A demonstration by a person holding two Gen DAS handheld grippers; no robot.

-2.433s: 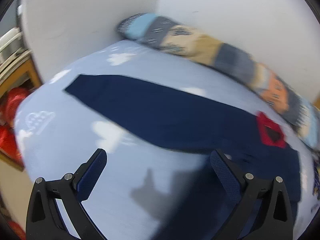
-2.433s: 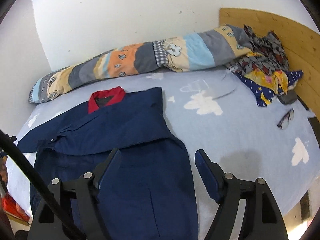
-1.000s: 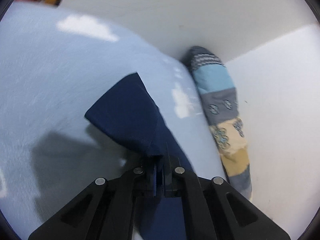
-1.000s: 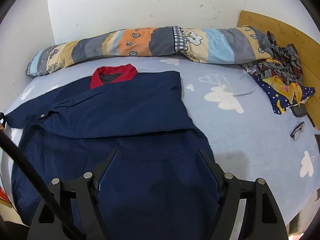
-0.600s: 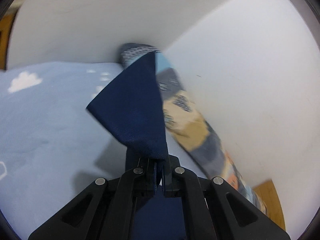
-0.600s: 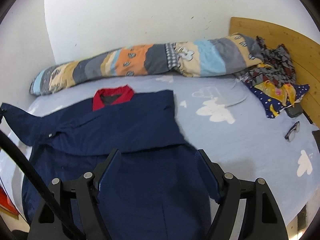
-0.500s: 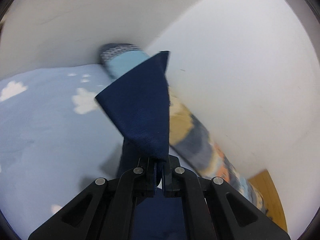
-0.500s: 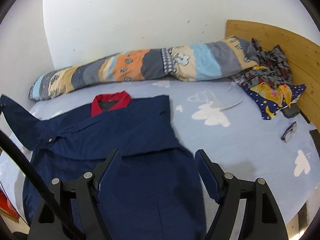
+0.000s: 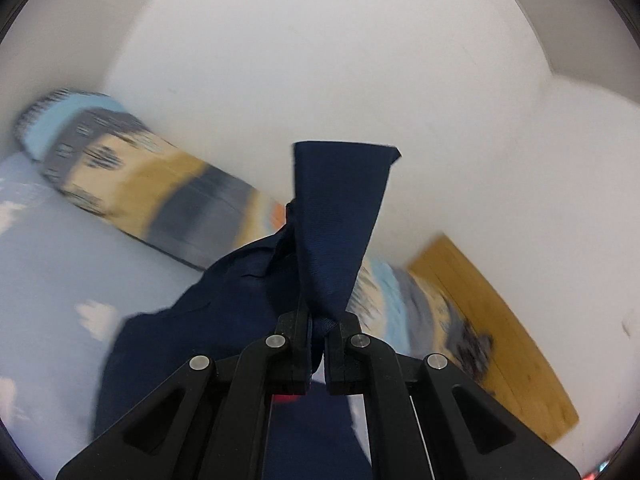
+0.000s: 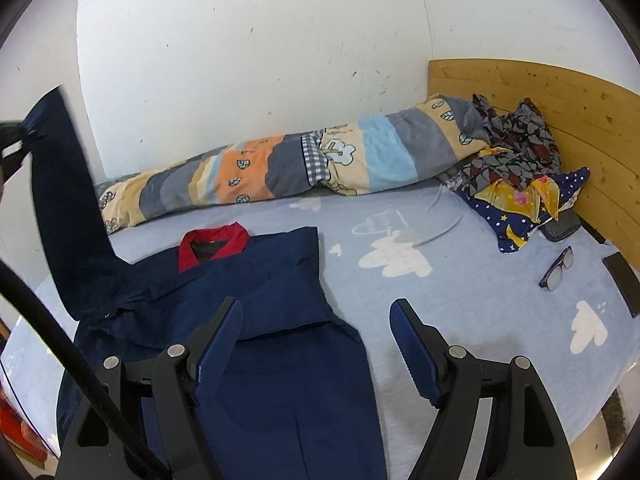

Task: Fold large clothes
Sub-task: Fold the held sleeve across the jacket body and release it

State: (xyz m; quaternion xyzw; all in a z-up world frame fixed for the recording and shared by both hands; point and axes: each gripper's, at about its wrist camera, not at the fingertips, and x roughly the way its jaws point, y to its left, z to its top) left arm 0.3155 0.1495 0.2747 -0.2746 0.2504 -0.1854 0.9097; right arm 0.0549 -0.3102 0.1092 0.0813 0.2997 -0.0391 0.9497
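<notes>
Sleeve fold in progress. The navy garment, with a red collar, lay spread on the cloud-printed blue bed sheet, its right sleeve already crossed over the chest. The left gripper was clamped tight on the cuff of the left sleeve, which hung raised above the bed at the left of the right wrist view. The right gripper hovered over the garment's lower body with its jaws wide apart and nothing between them.

The step in hand appeared to be the second sleeve fold. The next move would call for carrying the cuff across the chest, laying it flat over the folded sleeve, and only then letting go.

A rolled patchwork quilt, a heap of patterned clothes and a pair of glasses lay well apart from the garment. No brand or legible writing was visible; the left wrist view was motion-blurred, so small labels could have been missed.
</notes>
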